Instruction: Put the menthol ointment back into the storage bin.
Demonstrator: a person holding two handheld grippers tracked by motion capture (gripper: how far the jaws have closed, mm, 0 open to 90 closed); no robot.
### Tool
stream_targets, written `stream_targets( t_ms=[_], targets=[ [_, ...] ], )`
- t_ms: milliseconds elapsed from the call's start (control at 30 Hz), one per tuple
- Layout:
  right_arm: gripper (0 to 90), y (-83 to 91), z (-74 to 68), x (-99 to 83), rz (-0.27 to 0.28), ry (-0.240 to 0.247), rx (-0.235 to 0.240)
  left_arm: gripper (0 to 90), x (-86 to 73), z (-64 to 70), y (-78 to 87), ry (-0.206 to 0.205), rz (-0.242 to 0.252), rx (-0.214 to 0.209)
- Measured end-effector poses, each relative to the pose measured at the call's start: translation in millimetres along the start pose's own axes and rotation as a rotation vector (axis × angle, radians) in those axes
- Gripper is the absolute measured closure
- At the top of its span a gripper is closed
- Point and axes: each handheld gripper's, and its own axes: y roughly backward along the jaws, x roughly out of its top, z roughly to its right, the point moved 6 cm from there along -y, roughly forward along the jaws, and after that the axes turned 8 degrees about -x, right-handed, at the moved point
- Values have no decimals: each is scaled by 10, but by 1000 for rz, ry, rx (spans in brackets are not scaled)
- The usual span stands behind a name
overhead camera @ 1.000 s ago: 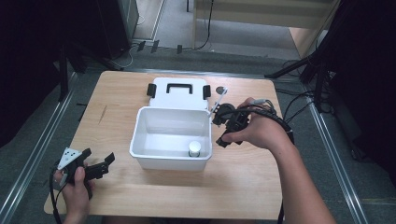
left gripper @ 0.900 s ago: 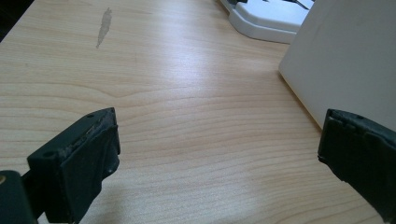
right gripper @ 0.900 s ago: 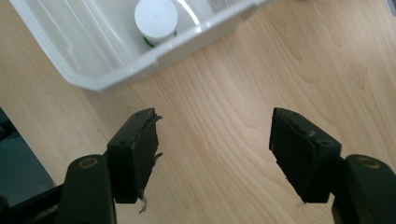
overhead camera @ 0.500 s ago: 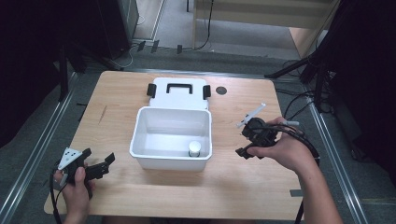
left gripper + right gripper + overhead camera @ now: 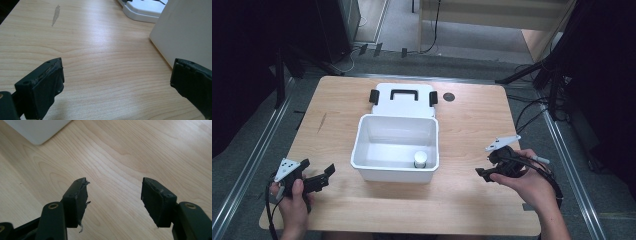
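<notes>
A white plastic bin (image 5: 395, 149) stands mid-table with a small white bottle (image 5: 420, 159) inside, near its front right corner. Behind the bin lies its white lid (image 5: 403, 100) with a black handle and black clips. My left gripper (image 5: 319, 179) rests low at the table's front left, open, nothing between its jaws; its own view has the bin's wall (image 5: 186, 30) to the right. My right gripper (image 5: 484, 172) sits at the front right, well apart from the bin, open and empty over bare wood (image 5: 117, 170).
A dark round hole (image 5: 449, 96) marks the tabletop right of the lid. A grey smear (image 5: 56, 16) stains the wood on the left. Cables trail off the right edge. Metal rails run along both sides of the table, with dark stands beyond.
My right gripper has drawn back from beside the bin's back right corner to the front right of the table. The left gripper stayed put.
</notes>
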Motion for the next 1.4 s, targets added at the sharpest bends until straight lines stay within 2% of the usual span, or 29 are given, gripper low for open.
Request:
stream_targets(
  t_ms=[433, 667, 767, 967, 1167, 1233, 1267, 1300, 1400],
  targets=[
    [418, -146, -35, -407, 153, -91, -24, 0, -2, 6, 6, -7, 4, 3],
    [442, -218, -58, -673, 222, -193, -32, 0, -5, 14, 13, -13, 2, 2],
    [442, -231, -56, -736, 241, -205, -36, 0, -5, 17, 10, -12, -1, 2],
    [467, -200, 4, -939, 400, -290, -86, 0, -6, 11, 4, -7, -6, -1],
    [492, -162, 51, -1108, 549, -339, -151, 0, -11, 31, 1, -16, -9, -7],
    [500, -165, 65, -1154, 571, -370, -155, 0, -14, 37, 1, -20, -12, -8],
    [500, -165, 65, -1154, 571, -370, -155, 0, -15, 41, 0, -24, -14, -8],
    [501, -186, 82, -1186, 590, -433, -138, 0, -17, 52, -3, -29, -15, -9],
    [505, -229, 93, -1215, 592, -511, -141, 0, -19, 57, -8, -24, -18, -14]
  ],
)
